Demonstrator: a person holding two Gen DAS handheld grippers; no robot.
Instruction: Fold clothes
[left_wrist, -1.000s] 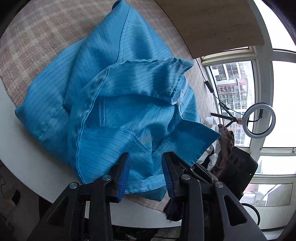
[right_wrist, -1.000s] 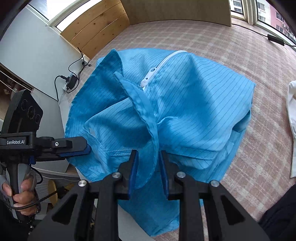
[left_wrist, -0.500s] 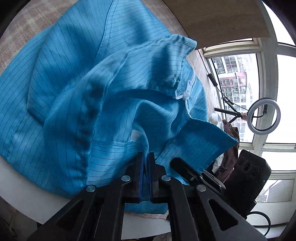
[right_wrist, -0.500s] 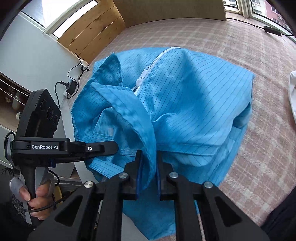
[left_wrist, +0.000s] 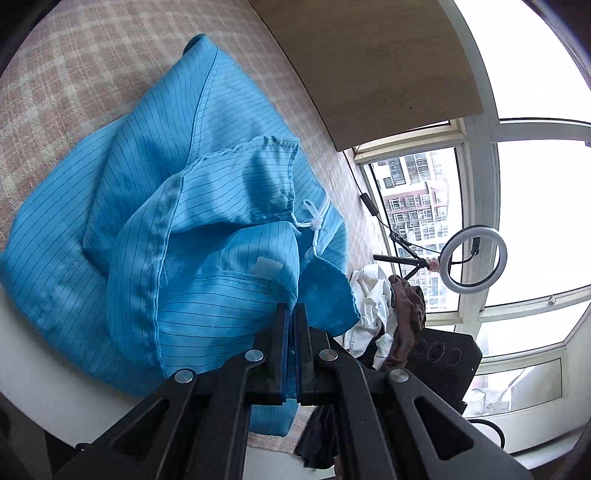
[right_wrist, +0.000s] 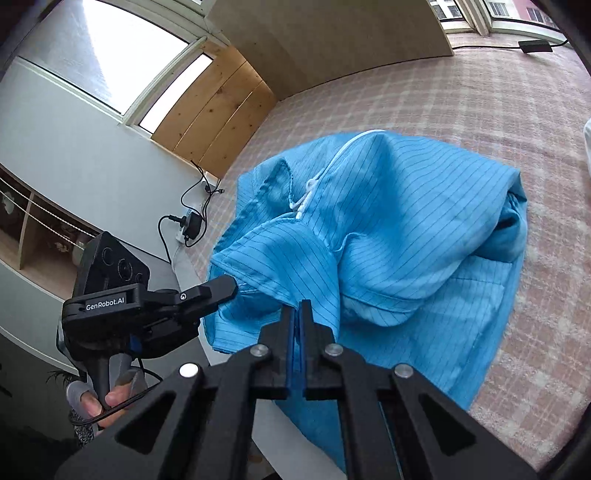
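Observation:
A blue pinstriped garment (left_wrist: 177, 229) with a white zipper lies crumpled on the pink checked cloth (left_wrist: 66, 74); it also shows in the right wrist view (right_wrist: 406, 229). My left gripper (left_wrist: 293, 314) is shut on a fold of the blue garment near its front edge. The left gripper also shows in the right wrist view (right_wrist: 232, 286), pinching the garment's left edge. My right gripper (right_wrist: 299, 308) is shut on a raised fold of the blue garment. The cloth is lifted a little between the two grippers.
A pile of white and brown clothes (left_wrist: 388, 299) lies to the right of the garment. A ring light (left_wrist: 472, 264) stands by the window. A wooden board (right_wrist: 332, 48) leans at the far side. Cables and a plug (right_wrist: 192, 225) lie at the left edge.
Both grippers have closed on folds of the blue garment and lifted it. The garment has bunched up and pulled toward the near edge.

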